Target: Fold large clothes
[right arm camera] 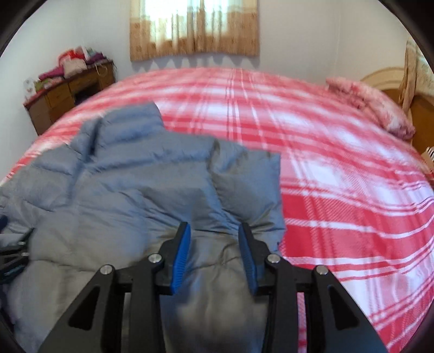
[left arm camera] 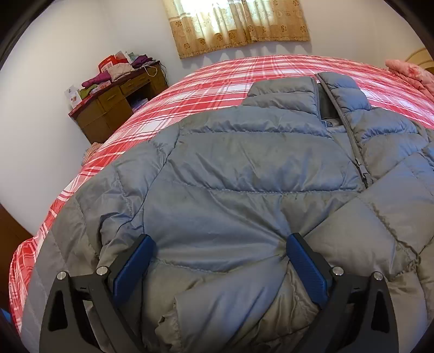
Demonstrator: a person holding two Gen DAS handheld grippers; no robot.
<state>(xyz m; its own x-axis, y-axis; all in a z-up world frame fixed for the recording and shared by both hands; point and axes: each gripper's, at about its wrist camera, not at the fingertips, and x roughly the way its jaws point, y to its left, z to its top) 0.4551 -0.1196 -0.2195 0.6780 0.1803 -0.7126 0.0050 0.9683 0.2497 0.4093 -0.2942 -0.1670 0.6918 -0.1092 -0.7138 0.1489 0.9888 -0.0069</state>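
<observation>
Bed: jacket between gripper fingers.

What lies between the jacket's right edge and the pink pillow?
Only bare plaid bedspread, seen in the right wrist view: nothing rests on it between the jacket and the pillow.

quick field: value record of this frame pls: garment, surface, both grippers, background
garment: grey puffer jacket, front up, zipper partly open at the collar, spread flat
surface: bed with red plaid cover
left gripper: jaws wide apart, jacket fabric bunched between them, not clamped
right gripper: jaws apart, a fold of the jacket between them; view blurred
background: wooden desk piled with clothes, curtain, pink pillow by the headboard
</observation>
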